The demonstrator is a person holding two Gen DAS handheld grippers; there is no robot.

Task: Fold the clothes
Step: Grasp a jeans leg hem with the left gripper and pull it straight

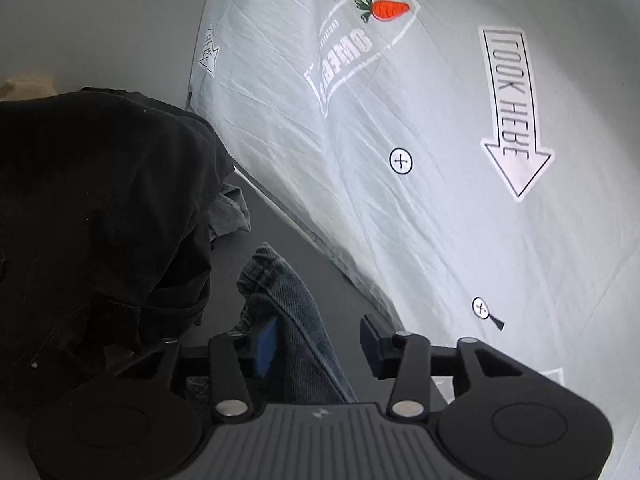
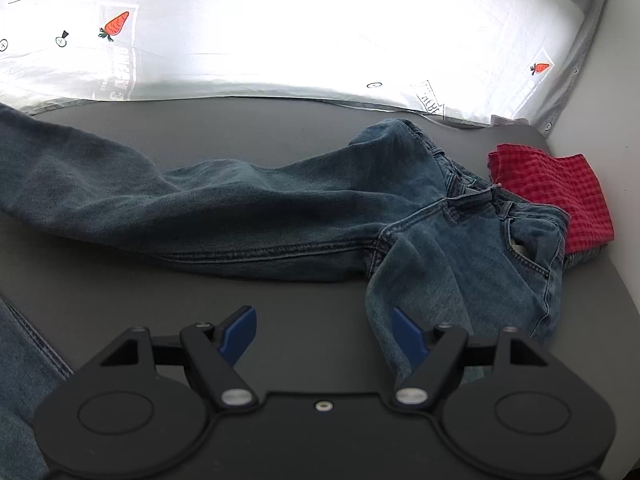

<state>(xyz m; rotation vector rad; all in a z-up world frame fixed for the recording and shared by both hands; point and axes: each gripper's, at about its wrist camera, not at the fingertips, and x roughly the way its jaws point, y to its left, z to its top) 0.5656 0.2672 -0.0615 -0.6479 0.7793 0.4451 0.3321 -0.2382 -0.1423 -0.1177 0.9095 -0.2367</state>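
Only in the right wrist view: blue jeans [image 2: 280, 216] sprawled across the dark grey table [image 2: 280, 136], waistband against a red checked cloth [image 2: 560, 192], right gripper [image 2: 324, 332] spread wide above bare tabletop. Only in the left view: heaped black garment [image 1: 100, 208] beside a white printed sheet [image 1: 400, 220]. Left gripper [image 1: 318, 344] parted around a denim leg [image 1: 296, 320], contact unclear, leg's remainder cut off.

Black claw [image 2: 320, 336], blue pads [image 2: 240, 332]

From both wrist views we look low and close along the fingers; both share the blue denim jeans [image 1: 296, 320] [image 2: 240, 216] and the white printed sheet [image 1: 440, 200] [image 2: 280, 40].
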